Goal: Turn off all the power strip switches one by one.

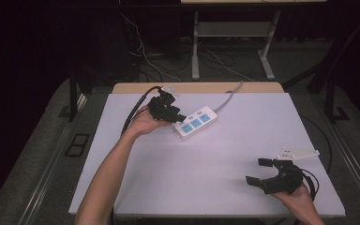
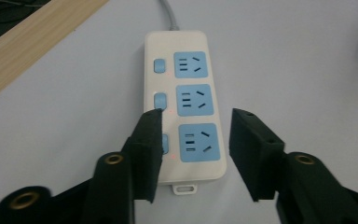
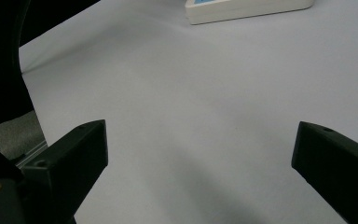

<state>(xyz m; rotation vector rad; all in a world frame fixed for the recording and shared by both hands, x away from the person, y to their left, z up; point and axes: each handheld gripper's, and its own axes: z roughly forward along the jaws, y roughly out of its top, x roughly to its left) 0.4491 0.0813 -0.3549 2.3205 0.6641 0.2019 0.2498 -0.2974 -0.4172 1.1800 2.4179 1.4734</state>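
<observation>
Power strip (image 2: 186, 105): lies flat on the white table (image 1: 206, 159), toward its far side. The left gripper (image 2: 196, 140) straddles its near end, jaws partly closed, pads not pressing it. Three blue sockets face up. The right gripper (image 1: 258, 171) rests well apart, jaws wide, empty.

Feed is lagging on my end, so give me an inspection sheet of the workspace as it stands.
Surface: white table, wooden strip at far edge.
Job's things: white power strip, three blue sockets, three switches, small red lights beside them.
Clutter: nothing seen.
Grippers: left gripper over the strip's near end, jaws partly closed, one above the nearest switch; right gripper open, over bare table.
Cables: strip's grey cord runs off far edge.
Surroundings: dark floor, table legs, loose wires.
</observation>
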